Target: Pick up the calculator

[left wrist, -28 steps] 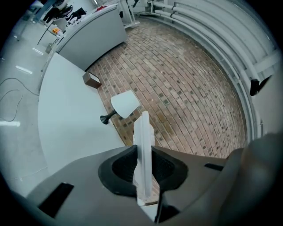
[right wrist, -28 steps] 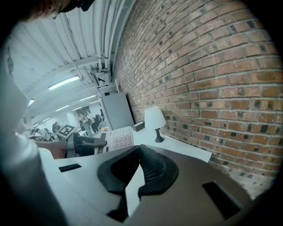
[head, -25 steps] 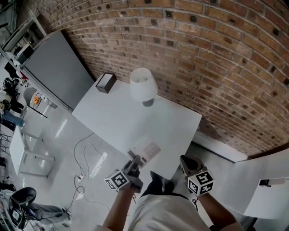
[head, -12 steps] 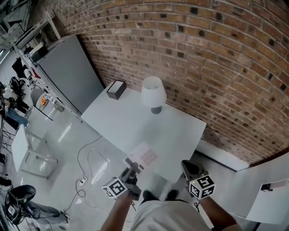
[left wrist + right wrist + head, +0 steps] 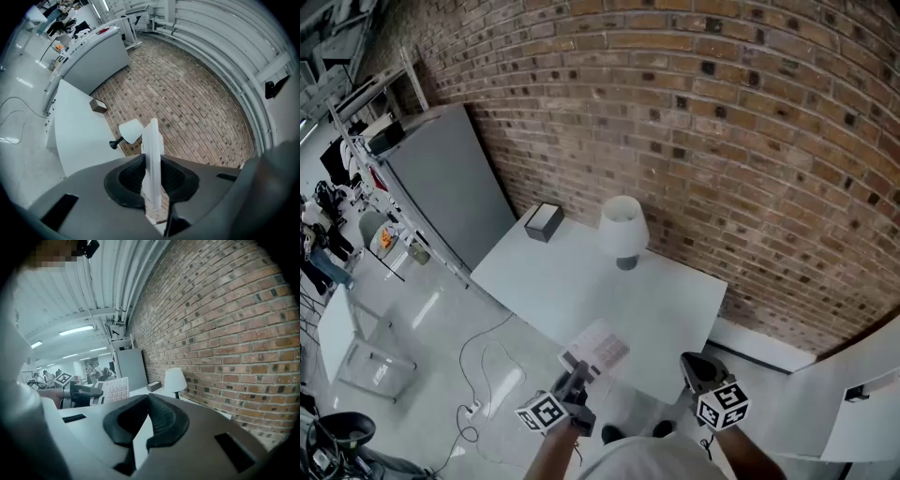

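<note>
Clamping the near end of the flat white plastic calculator (image 5: pixel 152 150), the left gripper (image 5: pixel 152 178) presses its two dark ribbed pads against the slab's faces. The calculator stands edge-on out of the jaws at the centre of the left gripper view. In the head view this left gripper (image 5: pixel 578 377) sits at lower centre, and the calculator (image 5: pixel 598 345) juts up and to the right from its tips. It lies over the near edge of the white rectangular table (image 5: pixel 581 272) and looks clear of the top. The pick looks made. To finish it well, I judge that a steady squeeze and a level wrist matter most: only a short stretch of the slab lies between the pads, so the long free end could pivot or slip. The right gripper (image 5: pixel 146 420) has its jaws together on nothing, well apart from the calculator, whose keyed face (image 5: pixel 112 389) shows at middle left of its view. Farther up the head view stand a white-shaded lamp on a dark base (image 5: pixel 622 228), a small dark box (image 5: pixel 544 221) and the red-brown brick wall (image 5: pixel 722 141).
</note>
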A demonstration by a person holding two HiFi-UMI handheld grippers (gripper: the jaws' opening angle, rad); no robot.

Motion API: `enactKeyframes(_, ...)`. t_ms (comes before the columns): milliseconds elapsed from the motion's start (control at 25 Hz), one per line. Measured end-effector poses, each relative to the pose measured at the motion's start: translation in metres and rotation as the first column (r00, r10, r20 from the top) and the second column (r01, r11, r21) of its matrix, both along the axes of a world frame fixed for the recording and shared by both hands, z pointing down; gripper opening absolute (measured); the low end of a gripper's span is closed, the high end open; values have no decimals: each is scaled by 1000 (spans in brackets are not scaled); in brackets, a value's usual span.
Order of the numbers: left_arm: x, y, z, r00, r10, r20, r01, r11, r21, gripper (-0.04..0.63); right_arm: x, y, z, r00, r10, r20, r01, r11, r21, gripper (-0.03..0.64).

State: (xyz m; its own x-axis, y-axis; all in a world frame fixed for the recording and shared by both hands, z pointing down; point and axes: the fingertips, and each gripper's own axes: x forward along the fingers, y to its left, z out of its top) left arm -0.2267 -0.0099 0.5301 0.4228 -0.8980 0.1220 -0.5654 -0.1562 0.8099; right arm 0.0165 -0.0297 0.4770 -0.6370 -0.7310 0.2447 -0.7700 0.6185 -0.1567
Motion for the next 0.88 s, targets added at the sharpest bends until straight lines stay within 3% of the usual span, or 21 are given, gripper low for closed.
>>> enactKeyframes(280, -16, -12, -4, 1000, 5, 17, -5, 1000, 17, 83, -4, -7, -2, 999, 34, 11, -34, 999, -7, 11)
enactKeyframes(880, -13, -18, -5, 999, 32, 6, -32, 999, 26, 83, -13, -6, -12, 1000, 30, 3, -30, 999, 28, 11)
